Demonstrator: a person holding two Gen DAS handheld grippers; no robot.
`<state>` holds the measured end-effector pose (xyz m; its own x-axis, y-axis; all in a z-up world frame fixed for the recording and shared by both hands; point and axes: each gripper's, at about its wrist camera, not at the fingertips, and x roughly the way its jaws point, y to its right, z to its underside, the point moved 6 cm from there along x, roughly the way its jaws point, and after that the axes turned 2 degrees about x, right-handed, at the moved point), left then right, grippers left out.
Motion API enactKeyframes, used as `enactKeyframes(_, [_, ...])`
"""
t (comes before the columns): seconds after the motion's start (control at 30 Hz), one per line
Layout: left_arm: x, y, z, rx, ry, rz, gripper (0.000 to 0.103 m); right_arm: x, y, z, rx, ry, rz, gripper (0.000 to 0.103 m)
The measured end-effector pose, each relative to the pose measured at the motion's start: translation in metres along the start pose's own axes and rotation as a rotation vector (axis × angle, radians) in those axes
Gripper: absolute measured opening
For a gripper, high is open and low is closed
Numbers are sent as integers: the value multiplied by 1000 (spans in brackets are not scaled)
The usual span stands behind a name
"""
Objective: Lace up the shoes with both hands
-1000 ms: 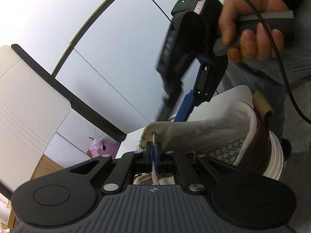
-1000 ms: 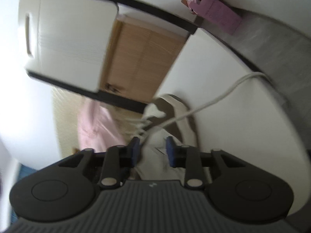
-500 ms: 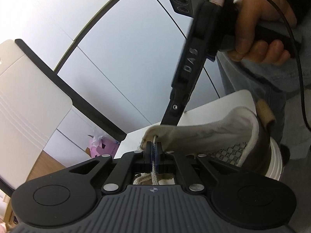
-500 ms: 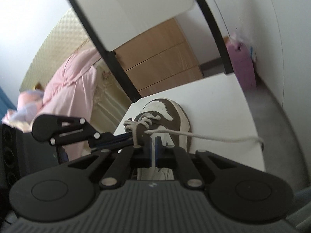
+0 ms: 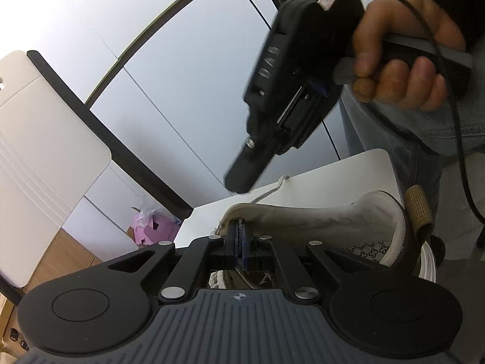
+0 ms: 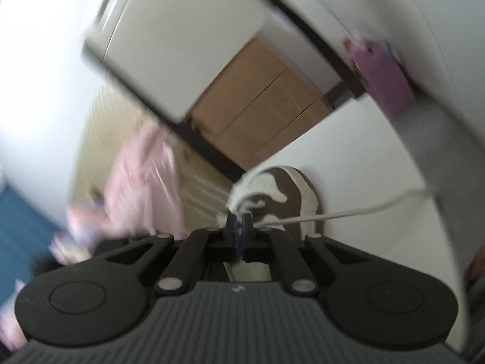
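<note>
White desk (image 6: 348,157) carrying the shoe (image 6: 291,188): lace (image 5: 240,233) is pinched in the left tool (image 5: 240,238), lace also in the right tool (image 6: 239,227); tension toward 12 o'clock should be drawn evenly.

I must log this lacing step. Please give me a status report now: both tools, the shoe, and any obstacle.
Left tool shut on lace at shoe tongue. Right tool shut on lace above the shoe, view blurred. Loose lace end trails across white table. Nothing in the way.

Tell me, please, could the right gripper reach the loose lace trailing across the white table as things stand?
Probably yes: the lace runs free just beside the right gripper, nothing between, though its fingers are shut and would first need to open.
</note>
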<state>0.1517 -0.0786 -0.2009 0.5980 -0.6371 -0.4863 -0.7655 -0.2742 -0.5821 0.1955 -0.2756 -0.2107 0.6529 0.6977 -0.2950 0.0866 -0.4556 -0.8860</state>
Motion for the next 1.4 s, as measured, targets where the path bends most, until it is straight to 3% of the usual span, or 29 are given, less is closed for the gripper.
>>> enactKeyframes(0.13, [-1,1,0,-5,-1,-2,3,8,20,0,209,-30,-62,6])
enactKeyframes(0.37, [-2,2,-1,-19,-4,-9,4,9,27,5,366,-18,-127,6])
enactKeyframes(0.5, [-2,2,0,-25,-5,-11,4,6,26,9,359,-33,-95,8])
enactKeyframes(0.67, [-2,0,0,-33,-5,-13,4,7,26,10,362,-37,-97,18])
enactKeyframes(0.97, [-1,2,0,-39,-16,-30,5,11,26,12,380,-55,-111,7])
enactKeyframes(1.07, [-3,0,0,-68,-35,-52,13,12,28,13,381,-54,-93,3])
enactKeyframes(1.13, [-7,-2,1,-102,-49,-71,25,13,27,14,372,-52,-86,3])
enactKeyframes(1.17, [-9,-5,3,-130,-65,-88,37,14,26,15,364,-48,-81,3])
enactKeyframes(1.23, [-15,-9,7,-184,-91,-114,46,14,25,16,356,-42,-74,3])
enactKeyframes(1.4, [-37,-13,11,-325,-123,-169,53,17,21,19,336,-39,-60,3])
